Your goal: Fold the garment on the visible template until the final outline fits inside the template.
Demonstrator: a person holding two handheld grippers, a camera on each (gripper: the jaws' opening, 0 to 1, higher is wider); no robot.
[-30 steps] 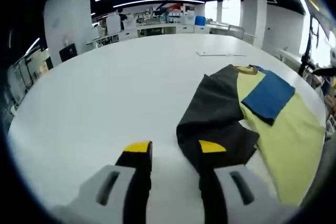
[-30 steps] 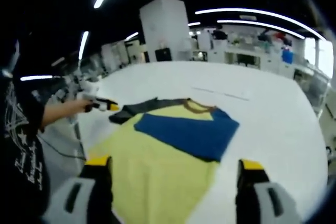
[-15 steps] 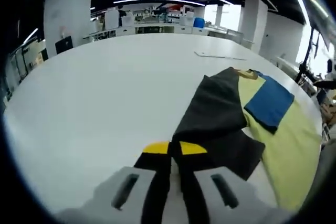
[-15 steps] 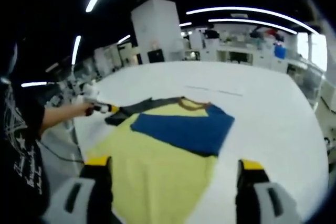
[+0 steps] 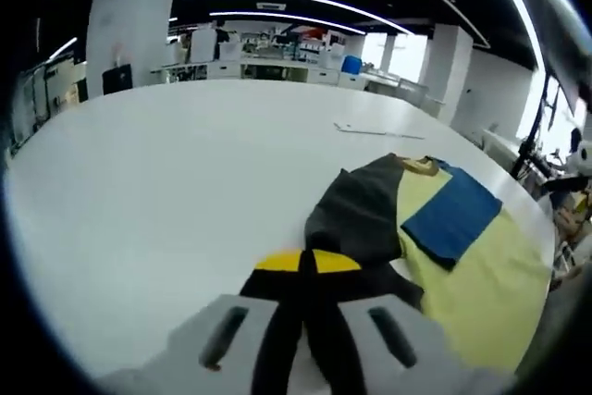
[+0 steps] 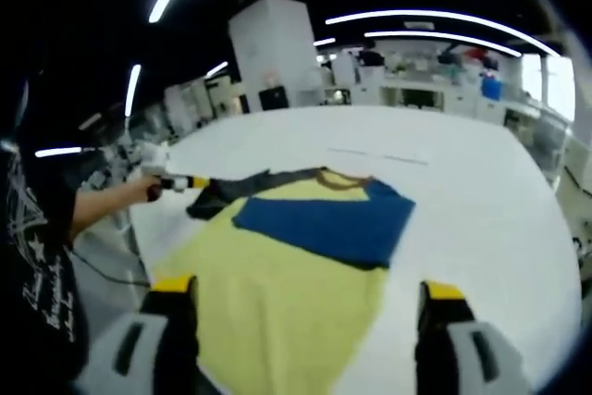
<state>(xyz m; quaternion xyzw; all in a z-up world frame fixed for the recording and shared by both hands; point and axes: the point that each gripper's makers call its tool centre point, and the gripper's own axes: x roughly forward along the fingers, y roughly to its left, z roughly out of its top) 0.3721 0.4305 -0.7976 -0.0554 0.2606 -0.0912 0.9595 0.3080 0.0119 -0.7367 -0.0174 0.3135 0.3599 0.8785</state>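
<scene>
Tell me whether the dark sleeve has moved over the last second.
Yes. The dark sleeve, pinched by the left gripper, has lifted and bunched toward the yellow shirt body.

Wide bare table stretches to the left of the garment and beyond it, open for passing. Past the collar only a flat template line marks the surface. Cabinets stand well beyond the table's far edge.

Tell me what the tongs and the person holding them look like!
Both tongs have grey bodies with slots and black jaws tipped in yellow: the left tongs and the right tongs. The person wears a black T-shirt with white star shapes and lettering. A thin dark cable hangs below the outstretched arm.
</scene>
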